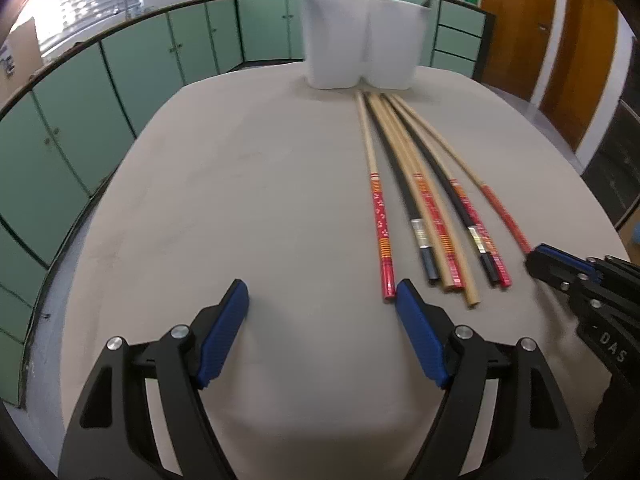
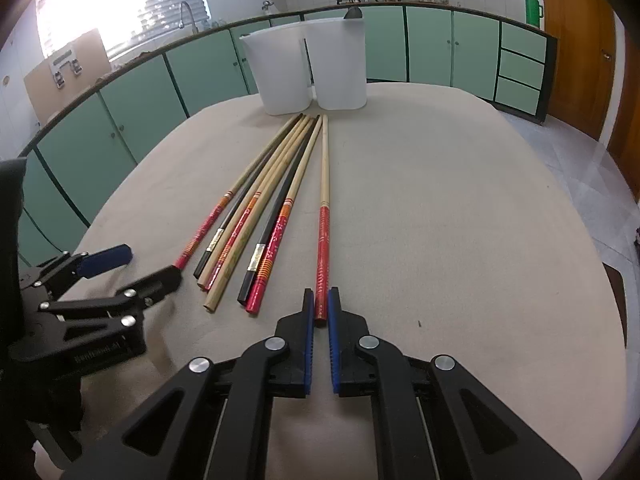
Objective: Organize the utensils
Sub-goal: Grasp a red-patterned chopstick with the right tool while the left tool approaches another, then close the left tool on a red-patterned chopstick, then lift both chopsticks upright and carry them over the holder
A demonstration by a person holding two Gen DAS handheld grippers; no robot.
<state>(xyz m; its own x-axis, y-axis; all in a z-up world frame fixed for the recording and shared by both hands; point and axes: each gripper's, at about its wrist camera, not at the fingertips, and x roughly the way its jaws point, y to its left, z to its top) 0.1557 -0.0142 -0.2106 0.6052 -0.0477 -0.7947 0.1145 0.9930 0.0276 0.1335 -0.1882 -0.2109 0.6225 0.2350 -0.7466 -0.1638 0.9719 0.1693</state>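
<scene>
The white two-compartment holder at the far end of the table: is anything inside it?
The white holder shows only its outer walls and rim; both views look at it from the side, so its interior is hidden. Nothing sticks out above the rim. All chopsticks lie on the table.

Black claws [image 1: 322, 298]; blue pads [image 2: 307, 344]; silver screws
</scene>
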